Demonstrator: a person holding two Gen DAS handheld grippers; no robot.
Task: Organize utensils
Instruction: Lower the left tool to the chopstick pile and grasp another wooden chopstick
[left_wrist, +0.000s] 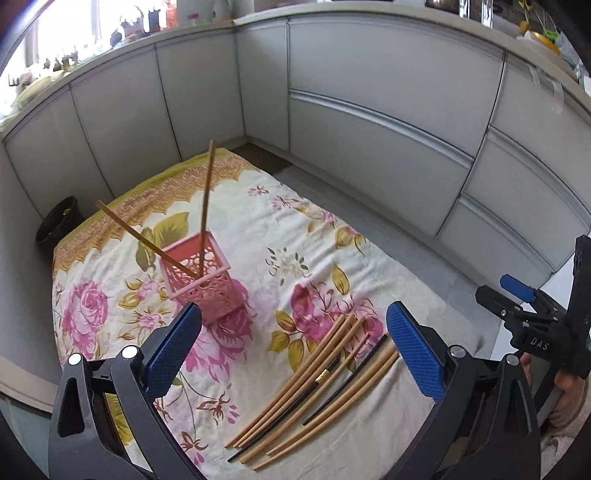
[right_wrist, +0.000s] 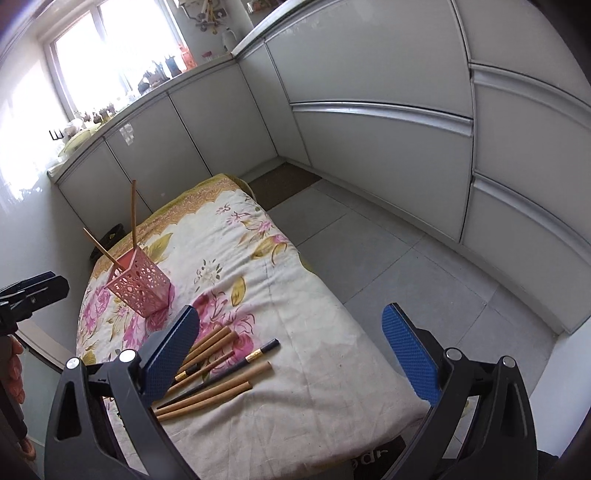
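A pink perforated holder (left_wrist: 201, 280) stands on the floral cloth (left_wrist: 295, 236) and holds two wooden chopsticks (left_wrist: 207, 192) that lean apart. Several wooden and black chopsticks (left_wrist: 317, 384) lie in a loose bundle on the cloth near me. My left gripper (left_wrist: 295, 350) is open and empty, above the bundle, just this side of the holder. My right gripper (right_wrist: 291, 354) is open and empty, above the cloth to the right of the chopsticks (right_wrist: 218, 373). The holder also shows in the right wrist view (right_wrist: 138, 286). The right gripper appears at the right edge of the left wrist view (left_wrist: 524, 306).
The cloth covers a low table (right_wrist: 314, 387) in a kitchen corner. Grey cabinets (left_wrist: 369, 129) run along the back and right. A dark bin (left_wrist: 59, 225) stands at the table's far left corner. Tiled floor (right_wrist: 388, 258) lies to the right.
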